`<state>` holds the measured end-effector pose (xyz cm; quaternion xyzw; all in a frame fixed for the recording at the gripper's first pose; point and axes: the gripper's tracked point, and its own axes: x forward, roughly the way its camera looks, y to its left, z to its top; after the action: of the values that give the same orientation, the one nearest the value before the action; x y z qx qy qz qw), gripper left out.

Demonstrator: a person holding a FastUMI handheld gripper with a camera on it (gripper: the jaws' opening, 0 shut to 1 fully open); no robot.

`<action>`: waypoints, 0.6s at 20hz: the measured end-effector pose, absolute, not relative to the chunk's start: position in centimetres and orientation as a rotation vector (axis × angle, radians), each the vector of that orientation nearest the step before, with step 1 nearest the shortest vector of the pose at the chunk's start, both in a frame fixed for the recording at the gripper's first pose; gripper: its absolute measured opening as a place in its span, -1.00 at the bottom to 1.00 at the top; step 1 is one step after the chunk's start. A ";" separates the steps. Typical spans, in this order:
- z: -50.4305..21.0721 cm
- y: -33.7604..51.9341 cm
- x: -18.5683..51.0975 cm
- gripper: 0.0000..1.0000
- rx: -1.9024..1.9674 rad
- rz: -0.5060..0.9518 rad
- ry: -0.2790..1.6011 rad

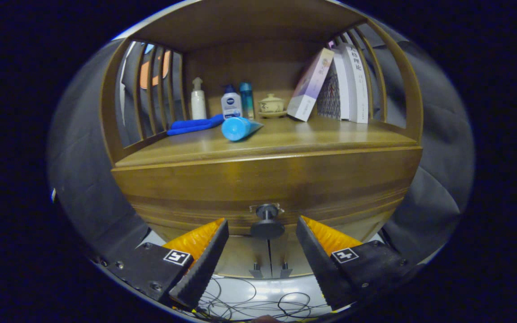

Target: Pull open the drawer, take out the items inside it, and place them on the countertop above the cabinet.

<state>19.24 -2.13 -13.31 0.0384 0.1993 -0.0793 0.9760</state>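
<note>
The wooden cabinet's drawer front faces me, shut flush with the cabinet. Its dark round knob sticks out at the lower middle. My gripper is open, its two orange-and-black fingers standing either side of the knob without touching it. Above the drawer lies the wooden countertop. A blue tube lies on its side on the countertop, and a blue cloth-like item lies to its left. The drawer's inside is hidden.
At the back of the countertop stand a white pump bottle, a white-and-blue bottle, a slim blue bottle and a small lidded cup. Books lean at the right. Slatted side rails flank the shelf. Cables lie on the floor below.
</note>
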 end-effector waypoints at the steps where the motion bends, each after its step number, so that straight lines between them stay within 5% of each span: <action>1: -12.6 -1.5 18.3 0.98 0.069 -0.140 0.387; 12: -5.7 2.9 5.6 0.98 0.007 0.010 0.234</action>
<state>5.64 2.90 -5.68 0.0033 0.1168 0.0052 0.9931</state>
